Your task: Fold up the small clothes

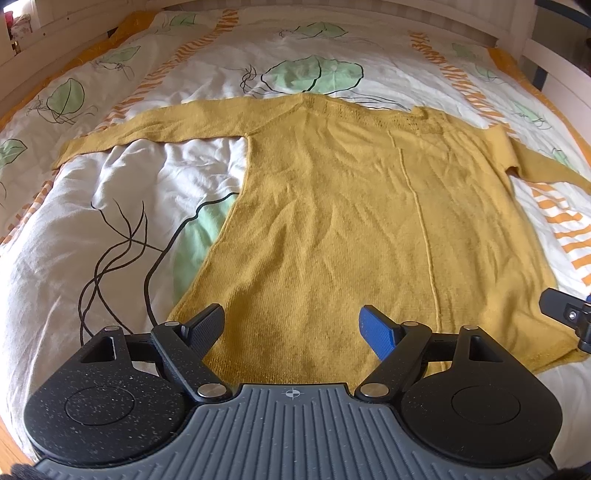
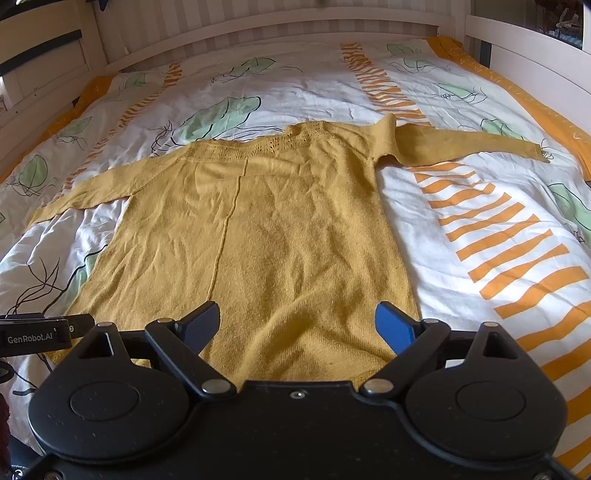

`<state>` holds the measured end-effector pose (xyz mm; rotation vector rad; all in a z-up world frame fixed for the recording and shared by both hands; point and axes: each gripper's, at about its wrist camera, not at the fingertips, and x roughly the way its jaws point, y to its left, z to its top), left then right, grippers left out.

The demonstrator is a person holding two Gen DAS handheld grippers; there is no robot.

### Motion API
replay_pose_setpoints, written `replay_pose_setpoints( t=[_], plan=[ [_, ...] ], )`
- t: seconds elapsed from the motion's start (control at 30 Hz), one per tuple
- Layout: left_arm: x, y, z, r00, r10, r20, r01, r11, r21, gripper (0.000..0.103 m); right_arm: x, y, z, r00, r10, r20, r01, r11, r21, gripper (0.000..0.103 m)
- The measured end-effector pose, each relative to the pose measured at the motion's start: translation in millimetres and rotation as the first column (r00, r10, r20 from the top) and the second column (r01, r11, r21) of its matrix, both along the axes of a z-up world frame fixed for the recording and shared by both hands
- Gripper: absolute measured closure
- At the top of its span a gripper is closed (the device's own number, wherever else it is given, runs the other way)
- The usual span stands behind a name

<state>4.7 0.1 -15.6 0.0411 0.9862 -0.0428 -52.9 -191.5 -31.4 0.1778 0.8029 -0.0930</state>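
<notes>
Sweater (image 1: 332,221) is spread flat on bed (image 1: 110,221) for folding; left tongs (image 1: 291,328) and right tongs (image 2: 297,325) are held agape above hem, empty.

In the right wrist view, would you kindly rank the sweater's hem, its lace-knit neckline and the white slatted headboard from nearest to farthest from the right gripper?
From the right gripper:
1. Hem of the mustard knit sweater, directly beneath the fingers.
2. Lace-knit neckline, mid-bed, straight ahead.
3. White slatted headboard, at the far end.

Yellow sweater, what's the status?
Left gripper and right gripper open at hem. Mustard knit sweater flat on bedspread, unfolded. Nothing blocking.
</notes>
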Motion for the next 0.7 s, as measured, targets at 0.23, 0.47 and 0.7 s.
replay_pose_setpoints(
  t=[0.23, 0.47, 0.7],
  plan=[
    [0.4, 0.7, -1.7, 1.0, 0.0, -0.004, 0.0, 1.0, -0.002, 0.024, 1.5, 0.1, -1.4, 1.0, 0.002, -0.006, -0.002, 1.0, 0.005, 0.011],
    [1.6, 1.3, -3.1, 1.0, 0.0, -0.011, 0.0, 1.0, -0.002, 0.024, 5.9, 0.9, -3.1, 1.0, 0.009, -0.015, -0.009, 1.0, 0.014, 0.011],
    [4.6, 2.5, -6.7, 1.0, 0.005, -0.03, -0.006, 1.0, -0.007, 0.024, 8.9, 2.1, -4.8, 1.0, 0.014, -0.023, -0.013, 1.0, 0.02, 0.007]
  ],
)
